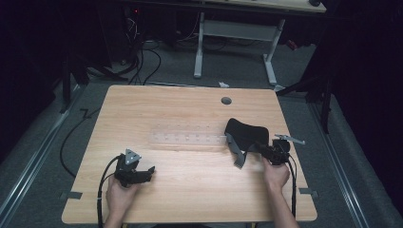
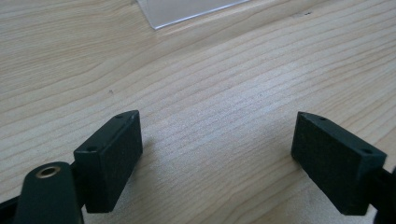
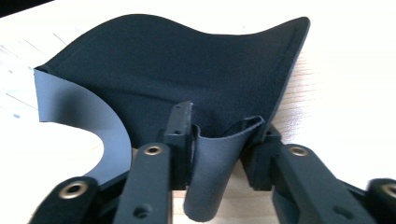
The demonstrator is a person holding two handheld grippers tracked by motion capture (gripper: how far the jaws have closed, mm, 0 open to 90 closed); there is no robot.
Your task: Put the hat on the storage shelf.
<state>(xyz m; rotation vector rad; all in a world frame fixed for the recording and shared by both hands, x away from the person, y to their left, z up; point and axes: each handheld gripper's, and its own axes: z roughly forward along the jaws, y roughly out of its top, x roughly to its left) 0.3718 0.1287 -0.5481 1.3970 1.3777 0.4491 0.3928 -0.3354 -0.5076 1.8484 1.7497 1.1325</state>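
Note:
A black fabric piece (image 1: 246,132) with a grey inner side and a grey strap (image 1: 237,156) lies at the right of the wooden table (image 1: 190,194). My right gripper (image 1: 260,148) is shut on a fold of its grey edge (image 3: 212,158), and the black cloth (image 3: 187,70) spreads out beyond the jaws. Near the front left, my left gripper (image 1: 151,171) is open. In the left gripper view the left gripper (image 2: 217,158) hangs low over bare wood with nothing between its pads.
A clear plastic strip (image 1: 187,138) lies across the table's middle, touching the fabric's left side; its corner (image 2: 187,11) shows ahead of the left jaws. A round cable hole (image 1: 226,100) sits near the far edge. Another desk frame (image 1: 237,33) and cables (image 1: 142,61) stand beyond.

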